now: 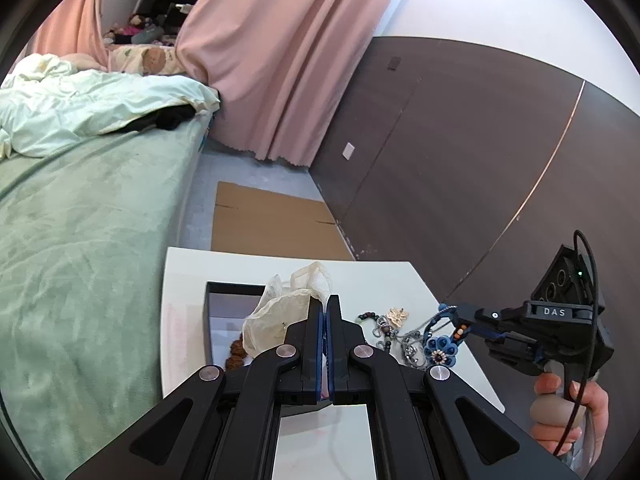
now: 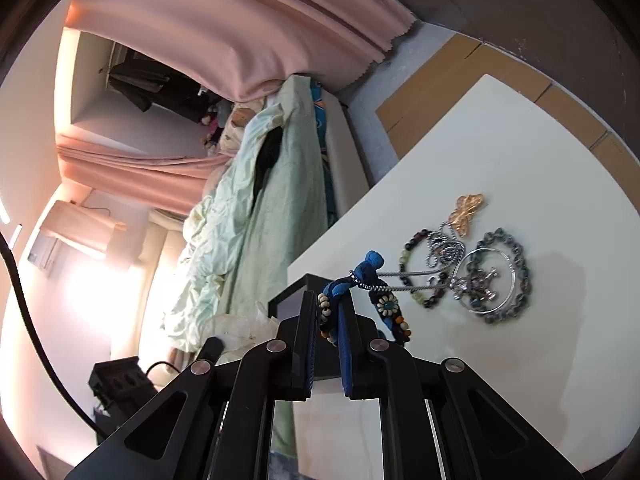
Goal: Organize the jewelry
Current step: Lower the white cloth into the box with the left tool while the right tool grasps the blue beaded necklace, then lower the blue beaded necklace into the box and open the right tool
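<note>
My left gripper (image 1: pixel 324 308) is shut, with the edge of a cream gauze pouch (image 1: pixel 276 316) pinched at its tips above an open black box (image 1: pixel 218 292). Brown beads (image 1: pixel 236 354) lie inside the box. My right gripper (image 2: pixel 328 300) is shut on a blue braided bracelet (image 2: pixel 370 266) with beads and a flower (image 2: pixel 388 304), lifted off the white table (image 2: pixel 500 152). A silver chain (image 2: pixel 404 274) is snagged on the bracelet and runs back to the jewelry pile (image 2: pixel 472 276). In the pile lie a gold butterfly (image 2: pixel 466 208), bead bracelets and a silver bangle (image 2: pixel 486 280).
A green bed (image 1: pixel 80 220) with a rumpled duvet runs along the table's left side. Pink curtains (image 1: pixel 272 60) hang behind it. Flat cardboard (image 1: pixel 272 224) lies on the floor past the table's far edge, against a dark wall panel (image 1: pixel 460 160). A hand (image 1: pixel 560 408) grips the right handle.
</note>
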`<state>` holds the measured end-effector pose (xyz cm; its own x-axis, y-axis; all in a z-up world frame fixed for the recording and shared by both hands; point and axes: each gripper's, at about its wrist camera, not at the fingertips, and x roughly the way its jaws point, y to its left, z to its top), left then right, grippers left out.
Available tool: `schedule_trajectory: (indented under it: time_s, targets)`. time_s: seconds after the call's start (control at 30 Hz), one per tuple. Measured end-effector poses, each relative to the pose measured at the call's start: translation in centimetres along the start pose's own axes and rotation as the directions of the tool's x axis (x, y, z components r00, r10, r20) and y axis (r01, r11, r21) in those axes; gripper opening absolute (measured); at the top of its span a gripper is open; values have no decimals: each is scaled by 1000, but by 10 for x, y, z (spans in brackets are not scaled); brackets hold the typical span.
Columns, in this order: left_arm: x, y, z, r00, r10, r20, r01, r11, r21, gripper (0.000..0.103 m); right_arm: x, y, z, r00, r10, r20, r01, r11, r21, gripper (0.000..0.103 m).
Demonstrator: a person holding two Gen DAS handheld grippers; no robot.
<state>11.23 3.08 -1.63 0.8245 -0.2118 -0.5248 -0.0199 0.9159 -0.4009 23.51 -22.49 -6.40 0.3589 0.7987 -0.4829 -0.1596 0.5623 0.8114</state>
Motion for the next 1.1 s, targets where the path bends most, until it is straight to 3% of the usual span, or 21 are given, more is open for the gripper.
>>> schedule_trajectory:
  time_s: [0.2,0.43,0.53,0.73,0.77,0.83,0.87,0.9,0.97,1.1]
  targets:
    - [5,11,1,1000,12,-8,-12,1000,-22,0,6,15,-5,991,134,0,-134,991,-2,12]
    - [16,14,3,1000,20,-17,-20,1000,-16,1,21,7,-3,959,285,-1,-284,955,86,12]
    - [23,18,4,999,22,-24,-22,999,-26,1,31,8,-3,935,355,2,-352,929,117,12]
    - [41,26,7,996,-22,-89,15,997,-74,3,47,21,-3,910,415,-11,-411,904,116,12]
    - [44,28,8,994,-39,-102,30,995,-90,10,50,21,-3,907,421,-17,-416,902,117,12]
    - [46,32,8,993,-46,-112,33,993,-112,37,56,22,-3,895,446,-24,-440,889,128,12]
    - [45,33,10,994,-42,-102,29,992,-120,64,59,22,-4,884,467,-25,-460,877,138,12]
    - [40,34,11,996,-36,-76,26,992,-123,82,62,22,-5,873,487,-29,-478,866,147,12]
    - [27,36,15,1000,-29,-4,28,992,-124,89,68,23,-6,865,500,-39,-489,859,153,12]
    - [10,40,23,998,-21,54,27,991,-128,89,82,31,-13,873,482,-74,-469,872,142,12]
